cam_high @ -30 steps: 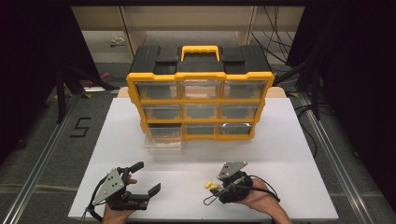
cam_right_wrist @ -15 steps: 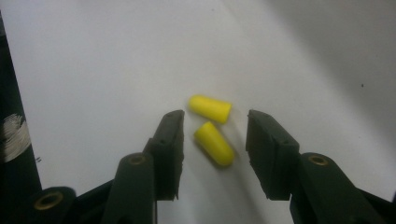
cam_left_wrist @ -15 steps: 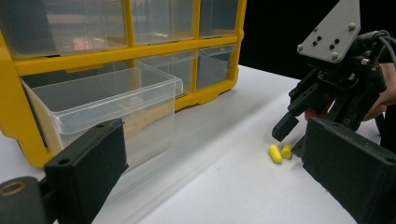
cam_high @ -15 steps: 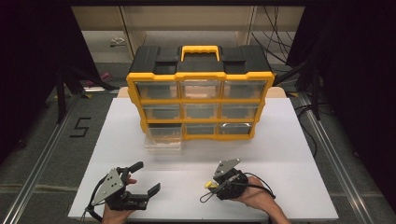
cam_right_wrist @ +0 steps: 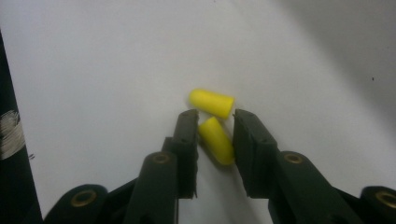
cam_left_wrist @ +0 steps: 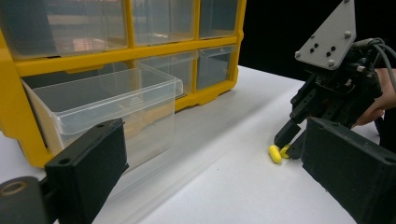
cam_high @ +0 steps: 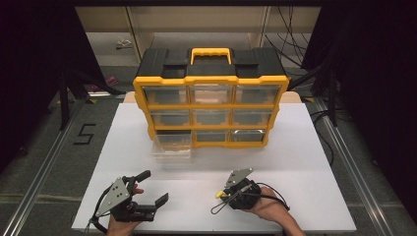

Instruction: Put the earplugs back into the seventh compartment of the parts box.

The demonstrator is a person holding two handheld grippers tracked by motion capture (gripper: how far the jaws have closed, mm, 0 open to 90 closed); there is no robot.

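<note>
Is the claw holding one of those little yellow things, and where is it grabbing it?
Almost. The right gripper has its jaws on both sides of one yellow earplug, around its middle, but a gap shows, so it isn't pinched yet. The left gripper is open and holds nothing.

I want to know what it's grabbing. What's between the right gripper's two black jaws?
A yellow earplug lies between the right gripper's jaws in the right gripper view; a second earplug lies just past them.
</note>
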